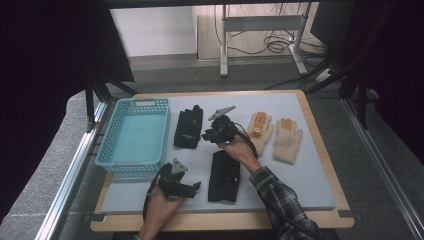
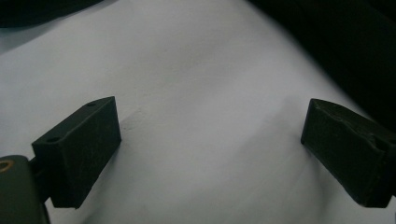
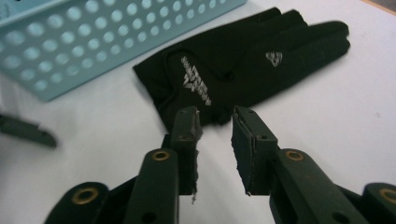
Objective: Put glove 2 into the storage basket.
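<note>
Approach step: right claw (image 3: 215, 122), jaws narrowly parted and empty, nears the far black glove (image 3: 243, 60). Left claw (image 2: 210, 154) gapes wide, empty. Next: lower, close on the cuff.

In the right gripper view the teal basket (image 3: 107, 42) is cut off by the top and left edges, and the lettering on the black glove (image 3: 243, 60) is too blurred to read; in the high view the person's hand (image 1: 240, 150) hides part of the near black glove (image 1: 223, 177)
</note>
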{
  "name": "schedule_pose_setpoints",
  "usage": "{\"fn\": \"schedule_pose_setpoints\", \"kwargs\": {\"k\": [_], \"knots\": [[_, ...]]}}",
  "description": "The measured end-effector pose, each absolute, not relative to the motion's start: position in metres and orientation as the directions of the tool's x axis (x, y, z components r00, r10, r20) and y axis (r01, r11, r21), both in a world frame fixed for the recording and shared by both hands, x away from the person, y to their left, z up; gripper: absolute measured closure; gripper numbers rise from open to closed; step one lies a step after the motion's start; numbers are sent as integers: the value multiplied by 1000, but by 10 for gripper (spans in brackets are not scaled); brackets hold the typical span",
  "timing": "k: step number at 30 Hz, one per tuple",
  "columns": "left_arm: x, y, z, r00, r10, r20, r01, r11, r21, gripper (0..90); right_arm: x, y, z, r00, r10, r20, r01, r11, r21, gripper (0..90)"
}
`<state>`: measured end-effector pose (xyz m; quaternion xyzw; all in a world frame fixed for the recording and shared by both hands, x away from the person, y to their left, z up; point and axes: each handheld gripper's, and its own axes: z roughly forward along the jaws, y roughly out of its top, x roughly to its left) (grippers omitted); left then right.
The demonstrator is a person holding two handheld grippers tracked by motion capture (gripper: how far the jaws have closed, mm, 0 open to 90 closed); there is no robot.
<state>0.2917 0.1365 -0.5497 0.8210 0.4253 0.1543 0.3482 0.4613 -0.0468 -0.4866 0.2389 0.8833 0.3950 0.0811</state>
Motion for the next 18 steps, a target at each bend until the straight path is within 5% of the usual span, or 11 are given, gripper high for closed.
{"fn": "schedule_pose_setpoints", "kwargs": {"k": [9, 18], "knots": [[292, 136, -550, 590, 806, -45, 591, -394, 704, 52, 497, -10, -500, -850, 524, 47, 388, 565, 728, 480], [292, 136, -550, 590, 806, -46, 591, -393, 704, 51, 517, 16, -517, -832, 554, 32, 402, 562, 723, 384]]}}
